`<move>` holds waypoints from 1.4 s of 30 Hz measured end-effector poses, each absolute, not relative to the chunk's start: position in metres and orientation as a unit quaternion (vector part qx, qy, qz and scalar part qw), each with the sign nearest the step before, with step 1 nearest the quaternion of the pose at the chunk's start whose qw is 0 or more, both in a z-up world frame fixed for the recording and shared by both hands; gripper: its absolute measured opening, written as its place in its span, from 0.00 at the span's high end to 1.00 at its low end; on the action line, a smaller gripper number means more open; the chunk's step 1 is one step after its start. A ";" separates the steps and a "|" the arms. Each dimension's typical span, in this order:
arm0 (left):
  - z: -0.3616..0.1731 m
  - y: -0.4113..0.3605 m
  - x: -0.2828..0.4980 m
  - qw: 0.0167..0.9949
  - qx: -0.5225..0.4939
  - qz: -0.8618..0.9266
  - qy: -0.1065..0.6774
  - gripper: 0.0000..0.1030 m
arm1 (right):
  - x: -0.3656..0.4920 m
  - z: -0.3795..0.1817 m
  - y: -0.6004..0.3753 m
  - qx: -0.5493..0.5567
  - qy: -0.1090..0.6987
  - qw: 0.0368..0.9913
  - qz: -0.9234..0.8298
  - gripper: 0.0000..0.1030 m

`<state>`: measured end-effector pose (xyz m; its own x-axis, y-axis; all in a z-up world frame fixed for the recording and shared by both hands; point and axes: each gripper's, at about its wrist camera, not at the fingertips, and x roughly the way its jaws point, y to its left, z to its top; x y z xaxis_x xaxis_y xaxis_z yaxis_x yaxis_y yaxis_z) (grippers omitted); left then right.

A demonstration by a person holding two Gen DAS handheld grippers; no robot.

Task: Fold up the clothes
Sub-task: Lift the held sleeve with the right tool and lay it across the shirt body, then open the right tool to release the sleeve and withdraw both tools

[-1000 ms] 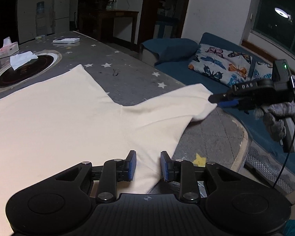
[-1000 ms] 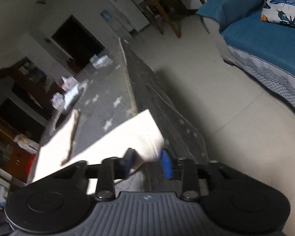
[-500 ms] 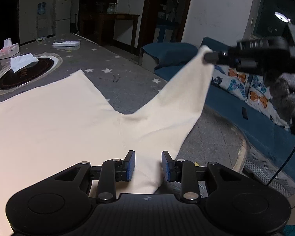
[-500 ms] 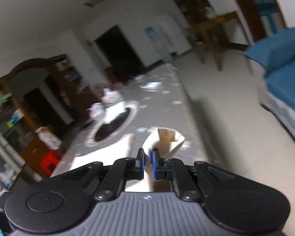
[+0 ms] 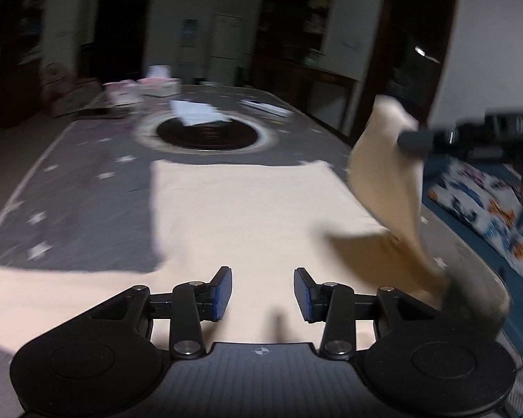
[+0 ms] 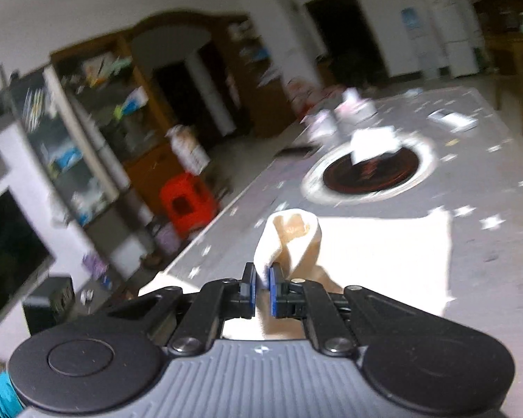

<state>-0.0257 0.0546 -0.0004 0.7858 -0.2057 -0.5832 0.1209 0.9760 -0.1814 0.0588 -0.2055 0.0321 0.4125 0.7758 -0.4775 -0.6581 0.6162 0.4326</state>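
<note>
A cream shirt [image 5: 247, 216] lies spread flat on the grey star-patterned table [image 5: 83, 209]. My left gripper [image 5: 263, 294] is open and empty, low over the shirt's near part. My right gripper [image 6: 262, 291] is shut on the end of the shirt's sleeve [image 6: 291, 240]. In the left wrist view the right gripper [image 5: 415, 139] holds that sleeve [image 5: 387, 174] raised in the air above the shirt's right side. The shirt's body also shows in the right wrist view [image 6: 383, 261].
A round black inset [image 5: 207, 134] with a white tissue on it sits mid-table. Tissue boxes [image 5: 157, 85] and a flat white item [image 5: 265, 106] lie at the far end. A blue sofa with butterfly cushions [image 5: 488, 205] is to the right. A red stool [image 6: 188, 202] stands beside the table.
My right gripper has carried the sleeve higher and inward over the shirt. The left gripper's view has swung left to face along the table, and its jaws stand wider.
</note>
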 end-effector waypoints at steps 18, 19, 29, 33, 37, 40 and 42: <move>-0.014 0.066 -0.032 0.940 -0.085 -0.100 0.314 0.61 | 0.035 -0.020 -0.199 -0.044 0.409 0.830 0.375 0.82; -0.016 0.063 -0.030 0.940 -0.083 -0.106 0.315 0.62 | 0.035 -0.024 -0.209 -0.041 0.415 0.834 0.363 0.82; -0.021 0.038 -0.011 0.933 -0.061 -0.126 0.331 0.62 | 0.046 -0.017 -0.240 -0.039 0.391 0.856 0.335 0.82; -0.024 0.038 -0.004 0.932 -0.063 -0.116 0.337 0.62 | 0.061 -0.023 -0.229 -0.056 0.376 0.863 0.334 0.82; -0.031 0.043 -0.001 0.930 -0.066 -0.100 0.347 0.63 | 0.070 -0.037 -0.227 -0.076 0.381 0.869 0.306 0.85; -0.027 0.047 -0.002 0.932 -0.074 -0.099 0.341 0.63 | 0.064 -0.031 -0.229 -0.080 0.371 0.871 0.310 0.83; -0.025 0.047 -0.001 0.934 -0.074 -0.099 0.334 0.63 | 0.059 -0.026 -0.229 -0.085 0.364 0.872 0.315 0.82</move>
<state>-0.0011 0.0471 -0.0247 0.7572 -0.2340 -0.6098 0.1358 0.9696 -0.2035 0.0593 -0.2294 -0.0264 0.5362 0.4874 -0.6891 -0.6109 0.7875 0.0816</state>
